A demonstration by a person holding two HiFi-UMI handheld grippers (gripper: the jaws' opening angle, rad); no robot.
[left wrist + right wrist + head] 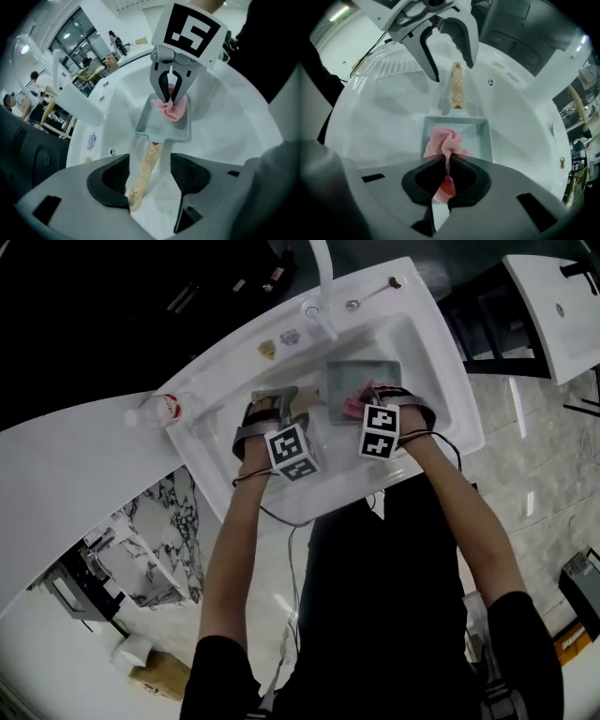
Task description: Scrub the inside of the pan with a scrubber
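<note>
Your left gripper (150, 183) hangs over a white sink (427, 362) with its fingers (112, 180) spread wide, holding nothing. The wooden handle (145, 173) of the pan (157, 129) shows below the gap between them, unpinched. The pan is shallow, rectangular and grey-blue, and it lies flat in the sink basin with its handle pointing toward your left gripper. Your right gripper (447, 164) has its fingers (473, 176) pressed together on a pink mesh scrubber (443, 140), whose loose end hangs down into the pan. A white tap (323, 277) stands at the sink's far edge.
</note>
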